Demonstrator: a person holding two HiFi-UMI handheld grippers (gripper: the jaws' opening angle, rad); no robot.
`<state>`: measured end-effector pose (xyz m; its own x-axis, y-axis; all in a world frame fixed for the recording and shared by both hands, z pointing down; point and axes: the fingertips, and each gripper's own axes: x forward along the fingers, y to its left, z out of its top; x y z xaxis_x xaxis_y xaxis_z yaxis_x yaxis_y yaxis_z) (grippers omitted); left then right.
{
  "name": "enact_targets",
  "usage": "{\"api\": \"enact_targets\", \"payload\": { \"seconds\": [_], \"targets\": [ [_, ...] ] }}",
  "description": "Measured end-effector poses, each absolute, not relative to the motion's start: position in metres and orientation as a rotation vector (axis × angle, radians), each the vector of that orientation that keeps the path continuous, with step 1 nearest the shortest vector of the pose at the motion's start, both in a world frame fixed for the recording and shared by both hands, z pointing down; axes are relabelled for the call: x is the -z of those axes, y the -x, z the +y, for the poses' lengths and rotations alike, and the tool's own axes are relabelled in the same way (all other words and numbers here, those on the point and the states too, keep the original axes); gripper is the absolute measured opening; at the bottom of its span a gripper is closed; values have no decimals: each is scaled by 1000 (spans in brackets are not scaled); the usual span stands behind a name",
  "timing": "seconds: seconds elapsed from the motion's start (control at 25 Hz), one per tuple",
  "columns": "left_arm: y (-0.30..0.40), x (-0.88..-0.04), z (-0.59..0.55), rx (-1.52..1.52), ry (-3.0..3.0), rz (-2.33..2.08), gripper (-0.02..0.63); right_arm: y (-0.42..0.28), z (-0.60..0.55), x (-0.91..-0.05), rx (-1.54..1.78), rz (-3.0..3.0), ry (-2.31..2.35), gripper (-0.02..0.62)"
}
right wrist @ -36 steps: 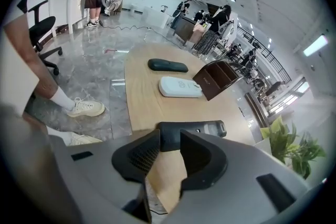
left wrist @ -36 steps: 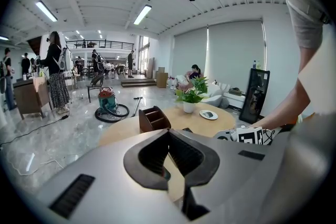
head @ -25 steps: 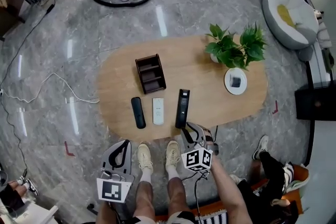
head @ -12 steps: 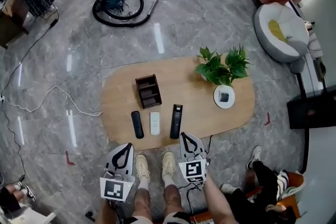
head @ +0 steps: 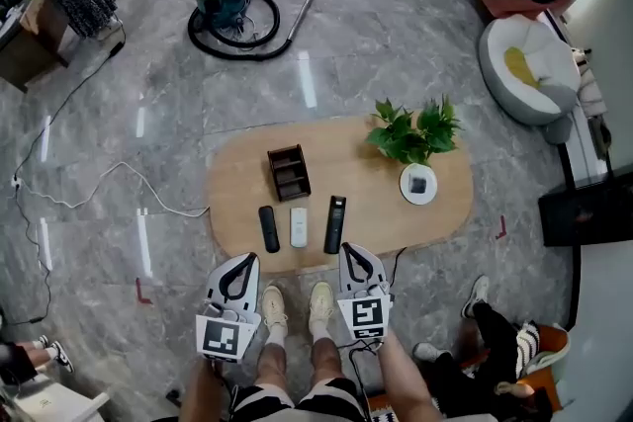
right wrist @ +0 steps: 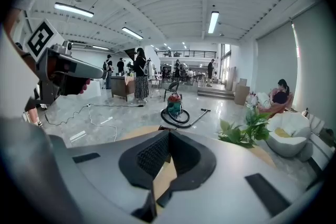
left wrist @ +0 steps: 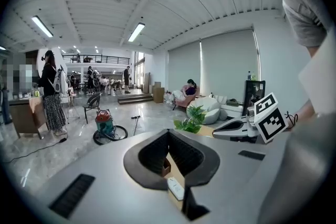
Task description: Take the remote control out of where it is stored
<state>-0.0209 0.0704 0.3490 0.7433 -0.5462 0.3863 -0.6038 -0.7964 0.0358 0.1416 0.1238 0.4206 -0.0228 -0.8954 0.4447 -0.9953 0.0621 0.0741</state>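
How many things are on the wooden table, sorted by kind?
Remote controls: 3 (short black remote, white remote, long black remote)
Brown storage box: 1
Potted plant: 1
White round dish, something small and dark on it: 1
Total: 6

Buttons on short black remote (head: 268, 228), white remote (head: 299, 226) and long black remote (head: 335, 224) too small to tell, organizer (head: 289, 172) compartments too dark to read, item on white dish (head: 407, 192) unidentifiable, seated person (head: 504, 326) cut off at lower right by the frame edge.
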Motion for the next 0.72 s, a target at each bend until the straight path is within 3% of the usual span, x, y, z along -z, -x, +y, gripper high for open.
{"api": "enact_targets", "payload": {
  "seconds": [0.72],
  "targets": [
    [40, -224, 71, -447, -2873, -1020, 5, -143, 128, -283, -323, -1984, -2015, 8]
  ]
}}
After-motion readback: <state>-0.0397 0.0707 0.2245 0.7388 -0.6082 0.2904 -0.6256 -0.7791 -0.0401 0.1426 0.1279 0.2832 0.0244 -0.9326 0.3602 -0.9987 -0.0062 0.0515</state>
